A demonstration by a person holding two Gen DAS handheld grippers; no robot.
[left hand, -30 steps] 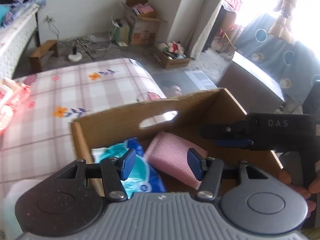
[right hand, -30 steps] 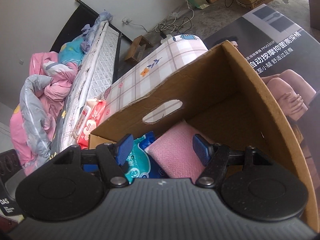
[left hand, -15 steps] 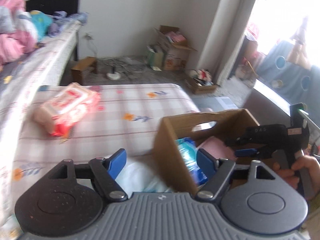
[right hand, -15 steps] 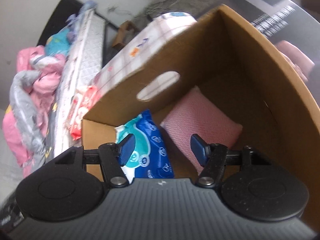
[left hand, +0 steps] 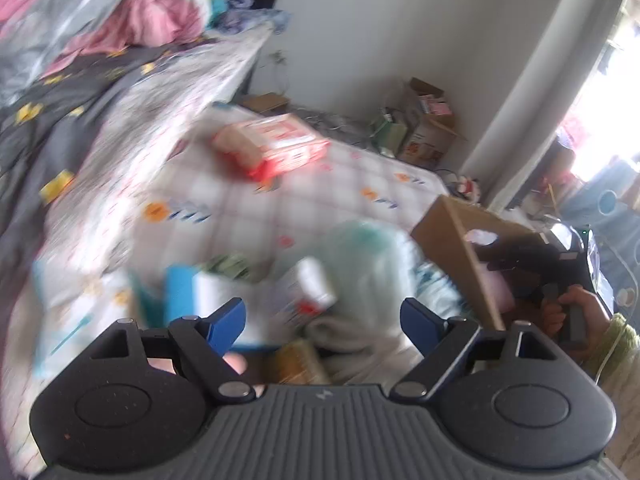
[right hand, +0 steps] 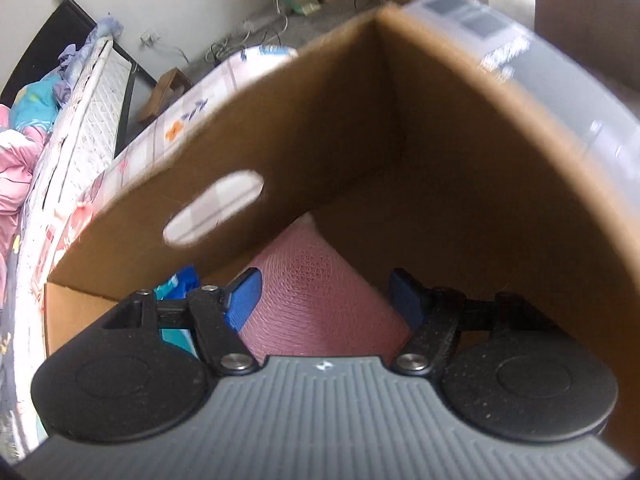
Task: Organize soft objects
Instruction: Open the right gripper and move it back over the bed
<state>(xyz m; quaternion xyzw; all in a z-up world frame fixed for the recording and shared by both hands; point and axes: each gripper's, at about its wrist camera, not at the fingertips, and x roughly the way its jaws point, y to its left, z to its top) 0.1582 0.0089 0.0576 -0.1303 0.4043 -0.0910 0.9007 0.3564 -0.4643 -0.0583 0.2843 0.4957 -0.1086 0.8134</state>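
The left claw gapes wide and empty over blurred packets on the bed, while the right claw, open inside the cardboard box, straddles the pink cloth ungripped.

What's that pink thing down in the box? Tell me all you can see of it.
The pink pad looks like a soft, flat, cloth-like cushion with a fine woven or mesh texture. It lies inside the cardboard box, tilted, with its far corner up against the wall that has the handle slot. A blue pack sits to its left. The right tongs are open, one finger on each side of it; contact cannot be told.
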